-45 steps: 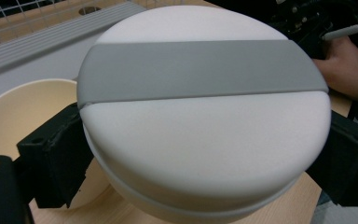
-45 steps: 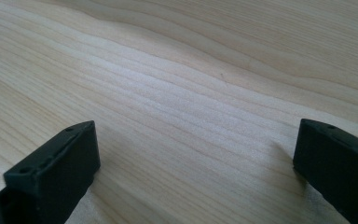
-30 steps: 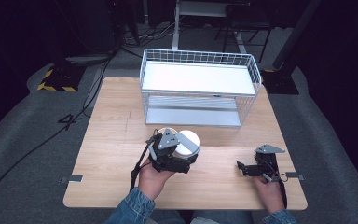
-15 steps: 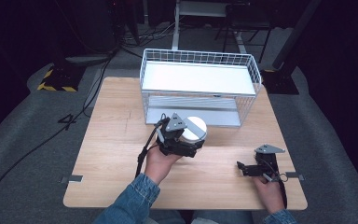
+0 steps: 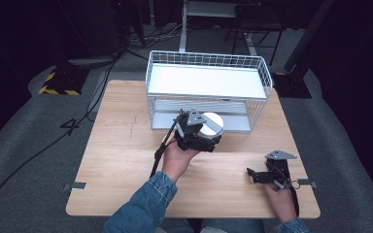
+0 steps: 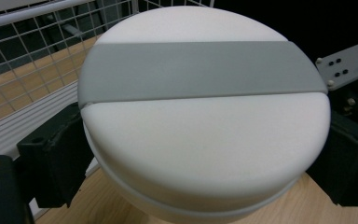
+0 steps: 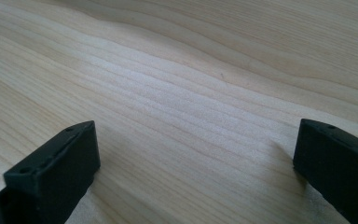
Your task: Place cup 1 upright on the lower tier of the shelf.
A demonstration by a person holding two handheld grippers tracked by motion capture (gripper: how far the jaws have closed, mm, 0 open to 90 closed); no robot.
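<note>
A round white container with a grey band across its lid [image 5: 210, 123] [image 6: 205, 112] is held above the wooden table [image 5: 121, 145], just in front of the wire rack's lower opening. My left gripper [image 5: 201, 133] is shut on the container, one black jaw on each side of it. Both jaws press the container's sides in the left gripper view. My right gripper [image 5: 255, 174] rests low at the table's front right, jaws wide apart with bare wood between them. Its fingertips [image 7: 56, 163] sit on the tabletop.
A white wire rack [image 5: 209, 87] with an upper shelf and a lower level stands at the back middle of the table. Black cables trail from the left gripper across the table. Dark floor and equipment stands surround the table.
My left gripper has carried the white container forward and up, from the table's middle toward the rack's front. The right gripper has stayed put.
</note>
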